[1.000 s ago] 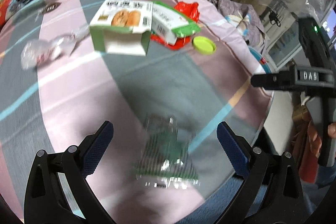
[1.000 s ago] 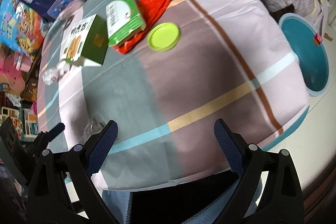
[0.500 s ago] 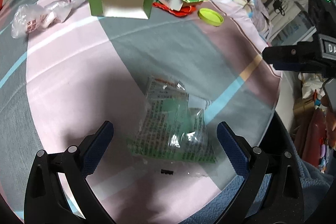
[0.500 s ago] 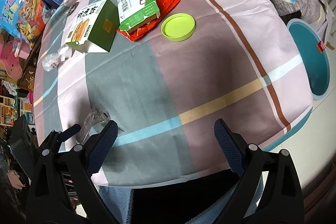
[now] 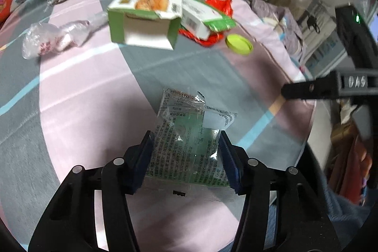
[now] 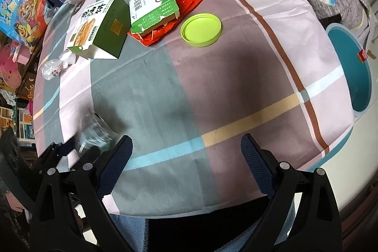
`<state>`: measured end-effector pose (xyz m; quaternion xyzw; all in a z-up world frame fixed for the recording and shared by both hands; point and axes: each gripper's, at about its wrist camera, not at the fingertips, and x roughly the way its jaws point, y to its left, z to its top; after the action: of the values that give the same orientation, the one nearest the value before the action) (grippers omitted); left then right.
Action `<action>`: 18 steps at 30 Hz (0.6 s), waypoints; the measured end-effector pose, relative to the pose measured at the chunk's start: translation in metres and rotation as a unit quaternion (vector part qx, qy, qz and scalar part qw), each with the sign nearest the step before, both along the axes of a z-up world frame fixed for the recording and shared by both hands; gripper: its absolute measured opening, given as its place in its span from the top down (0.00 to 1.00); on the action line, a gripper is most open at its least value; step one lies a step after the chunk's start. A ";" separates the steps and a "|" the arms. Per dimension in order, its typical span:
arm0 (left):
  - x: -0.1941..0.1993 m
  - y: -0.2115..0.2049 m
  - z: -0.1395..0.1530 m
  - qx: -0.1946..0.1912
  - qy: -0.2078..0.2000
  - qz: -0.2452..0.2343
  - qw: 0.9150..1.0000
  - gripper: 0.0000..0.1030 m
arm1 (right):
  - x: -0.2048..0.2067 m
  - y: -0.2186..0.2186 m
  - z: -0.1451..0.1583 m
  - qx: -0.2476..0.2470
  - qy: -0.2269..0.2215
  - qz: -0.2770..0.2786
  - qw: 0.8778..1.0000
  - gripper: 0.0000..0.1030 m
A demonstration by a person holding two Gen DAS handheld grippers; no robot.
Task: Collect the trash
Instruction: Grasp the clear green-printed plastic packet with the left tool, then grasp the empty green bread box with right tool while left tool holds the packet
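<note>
the left gripper (image 5: 184,152) points down at the desk (image 5: 99,96), which is covered with a checked cloth. its jaws are closing, with a clear green-printed wrapper (image 5: 189,134) between them; both pads stand at the wrapper's side edges, and firm contact cannot be confirmed. the wrapper lies flat on the cloth at the near edge of the desk.

taking the wrapper as landmark: beyond it, well apart, stands an open green-and-white carton (image 5: 144,18). just right of that carton lies a flatter green-and-white box (image 5: 203,18), resting on a red plastic bag (image 5: 218,5). a lime-green lid (image 5: 239,44) lies just beside the bag, on the side nearer the wrapper. far to the wrapper's left, beyond it, lies a crumpled clear bag (image 5: 49,38).

the right gripper (image 6: 186,162) hovers over the near edge of the desk, right of the wrapper. its jaws are spread wide with nothing between them. a teal bin (image 6: 354,72) stands off the desk's right edge.
</note>
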<state>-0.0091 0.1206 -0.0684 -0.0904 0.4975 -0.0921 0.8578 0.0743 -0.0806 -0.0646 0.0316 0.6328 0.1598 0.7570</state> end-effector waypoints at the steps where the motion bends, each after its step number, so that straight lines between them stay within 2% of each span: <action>1: 0.002 0.002 0.002 -0.004 -0.002 0.003 1.000 0.46 | 0.002 0.002 0.000 0.000 0.000 0.001 1.000 0.14; 9: 0.016 0.038 0.016 -0.028 -0.019 0.041 0.999 0.45 | 0.017 0.021 -0.004 -0.007 0.001 0.010 1.000 0.14; 18: 0.018 0.094 0.015 -0.048 -0.016 0.094 0.994 0.45 | 0.045 0.086 0.005 -0.011 -0.006 0.055 0.998 0.14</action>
<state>0.0090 0.2144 -0.0533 -0.1765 0.4680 -0.0368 0.8651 0.1197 0.0050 -0.0597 -0.0122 0.6305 0.1945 0.7513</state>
